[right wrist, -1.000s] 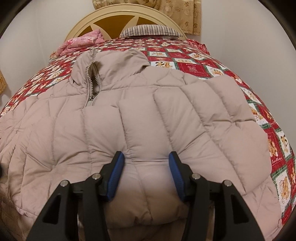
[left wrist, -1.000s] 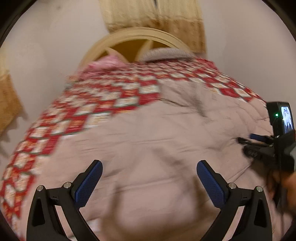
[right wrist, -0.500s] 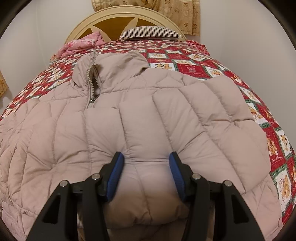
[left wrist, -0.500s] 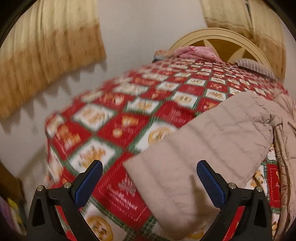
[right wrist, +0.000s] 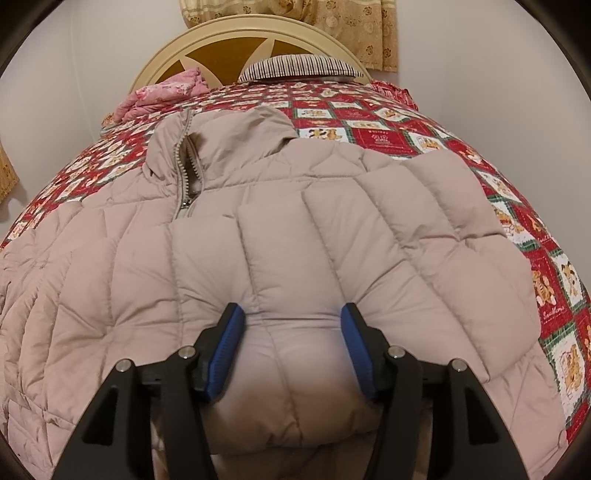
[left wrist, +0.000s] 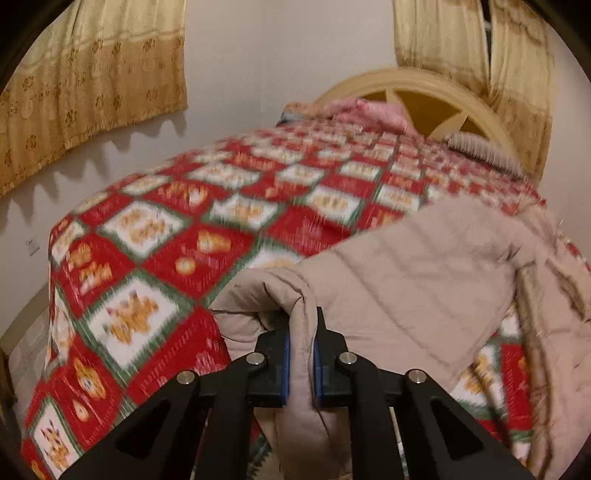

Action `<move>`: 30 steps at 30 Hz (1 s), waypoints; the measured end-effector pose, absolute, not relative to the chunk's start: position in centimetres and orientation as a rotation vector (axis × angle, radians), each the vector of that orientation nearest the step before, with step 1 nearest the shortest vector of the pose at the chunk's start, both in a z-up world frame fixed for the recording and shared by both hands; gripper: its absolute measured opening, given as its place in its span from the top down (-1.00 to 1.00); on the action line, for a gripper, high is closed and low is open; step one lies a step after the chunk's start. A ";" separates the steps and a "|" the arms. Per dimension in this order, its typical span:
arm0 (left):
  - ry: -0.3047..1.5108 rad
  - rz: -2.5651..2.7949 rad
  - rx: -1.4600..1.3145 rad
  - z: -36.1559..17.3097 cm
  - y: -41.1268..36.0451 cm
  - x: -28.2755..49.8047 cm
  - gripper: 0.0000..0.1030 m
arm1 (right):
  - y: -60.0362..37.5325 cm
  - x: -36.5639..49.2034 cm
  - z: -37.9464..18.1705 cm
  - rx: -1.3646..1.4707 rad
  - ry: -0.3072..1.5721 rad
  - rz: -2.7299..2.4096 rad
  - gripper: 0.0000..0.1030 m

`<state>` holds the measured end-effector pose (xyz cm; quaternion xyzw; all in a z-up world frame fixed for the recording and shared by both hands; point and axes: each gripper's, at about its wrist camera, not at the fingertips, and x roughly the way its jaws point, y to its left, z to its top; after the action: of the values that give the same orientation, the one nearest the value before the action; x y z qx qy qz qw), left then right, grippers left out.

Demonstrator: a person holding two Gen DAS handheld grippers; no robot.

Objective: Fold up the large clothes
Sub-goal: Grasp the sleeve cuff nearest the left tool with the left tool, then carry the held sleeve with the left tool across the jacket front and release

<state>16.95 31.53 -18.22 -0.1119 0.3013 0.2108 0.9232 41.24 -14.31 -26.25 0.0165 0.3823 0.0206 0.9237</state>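
Left tongs [left wrist: 300, 363] pinch the soft, puffy coat's [right wrist: 295, 236] cuff [left wrist: 295, 295]; right tongs [right wrist: 291, 350] grip a thick hem bulge [right wrist: 291, 398]. Light, slippery: grab seams.

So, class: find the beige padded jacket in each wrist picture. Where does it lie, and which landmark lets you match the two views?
Left wrist view: the jacket fills the lower right, only a sleeve showing, its cuff pinched in the left gripper.
Right wrist view: the jacket spreads across the middle and bottom, collar up, its hem bulging between the right gripper fingers.
Shared landmark: the cream arched headboard.
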 end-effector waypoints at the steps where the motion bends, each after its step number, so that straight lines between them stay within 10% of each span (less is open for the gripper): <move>1: 0.600 0.424 -0.231 -17.6 31.6 16.9 0.86 | -14.3 41.2 -26.2 0.036 0.784 0.044 -0.16; 30: 0.246 -0.032 -0.052 6.5 17.6 26.7 0.91 | -15.2 40.7 -25.9 0.133 0.748 0.121 -0.49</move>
<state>26.73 17.57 6.50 -0.0257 0.1225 -0.0161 0.9920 40.71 -15.21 -25.93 0.0651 0.3647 0.0588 0.9270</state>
